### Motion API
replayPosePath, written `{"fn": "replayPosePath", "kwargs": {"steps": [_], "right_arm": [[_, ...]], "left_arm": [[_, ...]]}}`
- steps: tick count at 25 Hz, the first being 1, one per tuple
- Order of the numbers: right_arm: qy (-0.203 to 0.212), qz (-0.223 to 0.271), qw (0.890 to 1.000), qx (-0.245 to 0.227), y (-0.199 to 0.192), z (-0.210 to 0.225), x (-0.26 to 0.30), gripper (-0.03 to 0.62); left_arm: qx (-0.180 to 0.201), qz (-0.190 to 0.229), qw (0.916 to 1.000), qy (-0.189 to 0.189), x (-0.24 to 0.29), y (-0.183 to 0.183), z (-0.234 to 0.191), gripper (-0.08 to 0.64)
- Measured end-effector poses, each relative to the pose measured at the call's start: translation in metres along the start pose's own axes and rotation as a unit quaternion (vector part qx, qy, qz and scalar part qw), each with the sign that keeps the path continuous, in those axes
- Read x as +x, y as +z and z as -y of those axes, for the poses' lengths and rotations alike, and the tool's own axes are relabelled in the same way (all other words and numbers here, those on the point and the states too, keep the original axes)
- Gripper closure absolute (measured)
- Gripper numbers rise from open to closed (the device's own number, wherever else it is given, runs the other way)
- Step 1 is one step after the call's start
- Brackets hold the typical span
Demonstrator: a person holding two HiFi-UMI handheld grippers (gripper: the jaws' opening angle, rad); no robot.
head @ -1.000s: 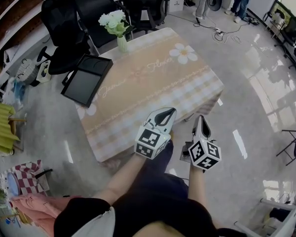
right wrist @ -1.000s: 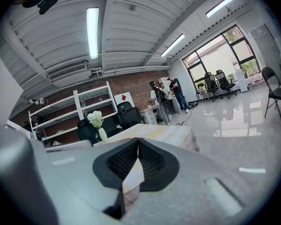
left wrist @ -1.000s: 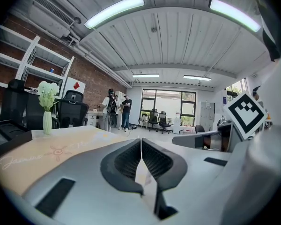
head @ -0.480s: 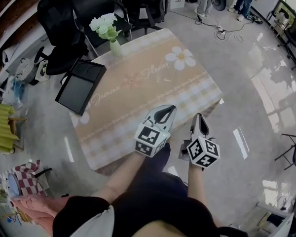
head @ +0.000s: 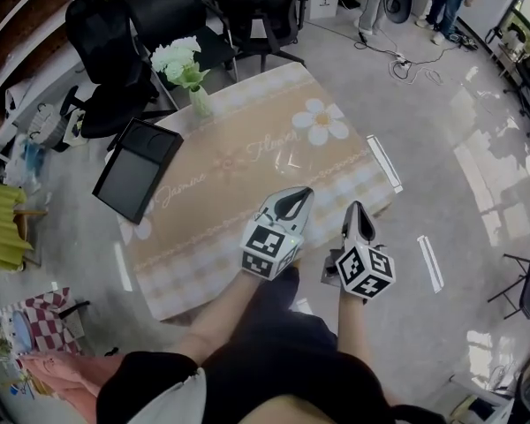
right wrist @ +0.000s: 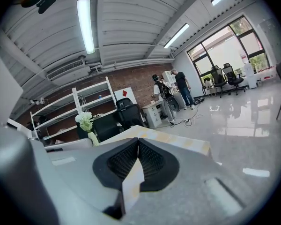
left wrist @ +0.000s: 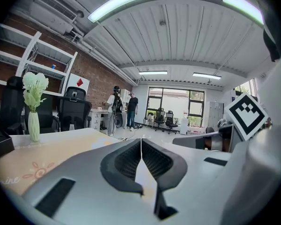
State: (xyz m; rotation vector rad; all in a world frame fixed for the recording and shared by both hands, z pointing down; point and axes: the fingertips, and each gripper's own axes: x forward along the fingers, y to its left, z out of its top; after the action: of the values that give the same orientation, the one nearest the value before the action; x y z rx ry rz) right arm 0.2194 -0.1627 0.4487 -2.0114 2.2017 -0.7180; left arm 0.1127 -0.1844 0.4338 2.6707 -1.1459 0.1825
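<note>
Head view: left hand-held gripper [head: 290, 203] and right hand-held gripper [head: 358, 219] hover side by side at the near edge of the bench [head: 247, 175]. A black tray [head: 138, 169] lies well ahead to their left.

Left gripper view: jaws pressed together on nothing, flower vase [left wrist: 33, 121] far ahead-left.

Right gripper view: jaws likewise pressed together, empty, bench just ahead.
</note>
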Motion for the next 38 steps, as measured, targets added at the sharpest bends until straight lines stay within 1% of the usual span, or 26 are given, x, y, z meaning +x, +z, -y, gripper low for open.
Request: {"fn": "replayPosePath", "kwargs": {"steps": [6, 14, 24, 38], "right_arm": [[0.011, -0.014, 1.0, -0.008, 0.008, 0.009, 0.029, 0.588], [0.015, -0.034, 0.999, -0.012, 0.013, 0.021, 0.055, 0.588], [0.033, -0.06, 0.998, -0.008, 0.003, 0.017, 0.083, 0.588], [0.072, -0.092, 0.993, -0.018, -0.003, 0.011, 0.123, 0.588]], "left_arm": [[-0.014, -0.001, 0.9997, 0.019, 0.025, 0.0, -0.019, 0.548], [-0.033, -0.005, 0.9987, 0.039, 0.048, -0.001, -0.038, 0.548], [-0.044, -0.016, 0.9972, 0.058, 0.055, -0.012, -0.055, 0.548], [-0.08, -0.019, 0.9916, 0.1, 0.071, -0.028, -0.087, 0.548]]}}
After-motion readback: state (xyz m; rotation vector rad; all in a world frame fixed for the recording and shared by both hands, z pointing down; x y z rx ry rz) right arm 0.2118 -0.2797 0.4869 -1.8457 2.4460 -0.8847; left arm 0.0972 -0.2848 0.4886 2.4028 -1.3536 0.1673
